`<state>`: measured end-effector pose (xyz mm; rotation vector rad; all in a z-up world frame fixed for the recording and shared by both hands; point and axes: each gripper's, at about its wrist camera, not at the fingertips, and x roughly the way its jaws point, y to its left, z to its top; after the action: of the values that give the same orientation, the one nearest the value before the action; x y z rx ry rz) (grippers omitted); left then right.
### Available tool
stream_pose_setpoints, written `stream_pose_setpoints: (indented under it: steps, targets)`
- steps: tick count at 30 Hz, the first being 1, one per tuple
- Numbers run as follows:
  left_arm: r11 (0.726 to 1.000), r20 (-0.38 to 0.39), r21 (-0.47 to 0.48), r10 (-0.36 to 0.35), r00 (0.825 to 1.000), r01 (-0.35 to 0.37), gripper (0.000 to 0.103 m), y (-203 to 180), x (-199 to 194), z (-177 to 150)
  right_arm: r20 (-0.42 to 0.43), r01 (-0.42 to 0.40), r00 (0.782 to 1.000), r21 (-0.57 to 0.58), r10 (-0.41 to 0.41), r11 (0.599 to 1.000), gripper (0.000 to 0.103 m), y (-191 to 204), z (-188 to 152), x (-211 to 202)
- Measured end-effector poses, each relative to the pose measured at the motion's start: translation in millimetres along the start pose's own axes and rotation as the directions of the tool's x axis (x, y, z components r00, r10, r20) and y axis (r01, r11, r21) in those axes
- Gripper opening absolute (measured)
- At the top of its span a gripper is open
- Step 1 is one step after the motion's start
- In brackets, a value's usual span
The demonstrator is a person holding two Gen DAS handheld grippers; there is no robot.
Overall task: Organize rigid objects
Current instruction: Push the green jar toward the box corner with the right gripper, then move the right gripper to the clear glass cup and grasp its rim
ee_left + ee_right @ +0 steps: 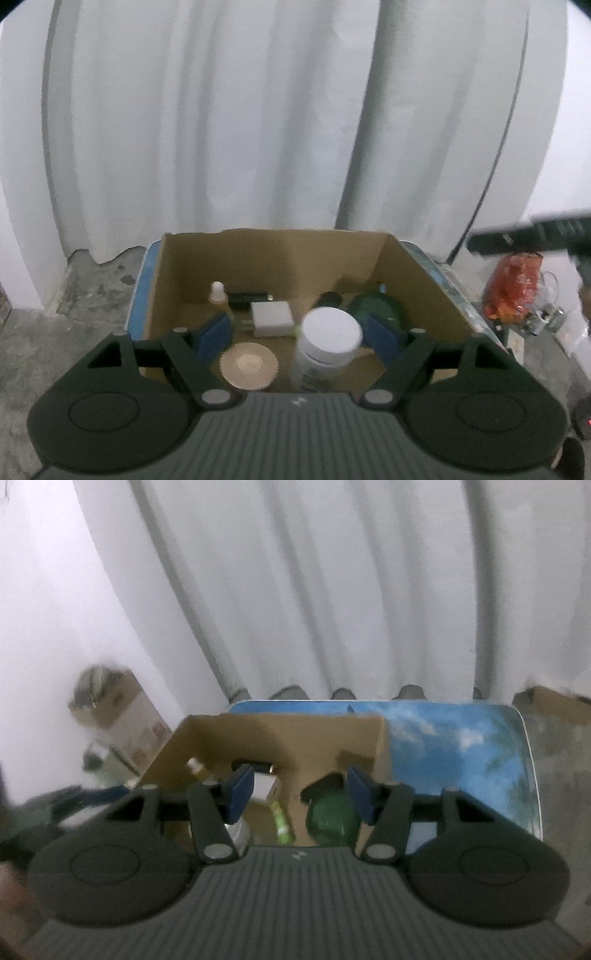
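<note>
An open cardboard box stands on a blue printed mat. Inside it I see a white-lidded jar, a white block, a tan ridged disc, a small amber bottle, a black stick and a green round bottle. My left gripper is open just above the box, the jar between its pads without contact. In the right wrist view the box holds the green bottle. My right gripper is open over the box.
The blue sky-print mat extends right of the box. A red packet and clear items lie to the right on the grey floor. Another cardboard box stands at the left. White curtains hang behind.
</note>
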<state>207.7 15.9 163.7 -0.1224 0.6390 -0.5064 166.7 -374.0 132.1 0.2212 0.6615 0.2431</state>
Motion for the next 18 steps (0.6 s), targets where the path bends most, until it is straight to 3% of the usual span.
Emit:
stream_pose_setpoints:
  steps: [6, 9, 18]
  targets:
    - [0.999, 0.008, 0.022, -0.049, 0.999, 0.049, 0.082, -12.7, -21.1, -18.4, 0.113, 0.010, 0.993, 0.115, -0.023, 0.993, 0.064, -5.1, -95.6, -53.3]
    - [0.998, 0.007, 0.045, -0.051, 0.999, 0.051, 0.087, -14.8, -36.6, -31.4, 0.120, 0.036, 0.991, 0.145, -0.054, 0.989, 0.067, 1.0, -132.2, -65.9]
    - [0.998, -0.011, 0.043, 0.048, 0.999, -0.048, 0.095, 0.8, -82.8, -81.4, 0.057, -0.055, 0.997, 0.177, 0.045, 0.983, 0.070, 25.9, -171.0, -60.3]
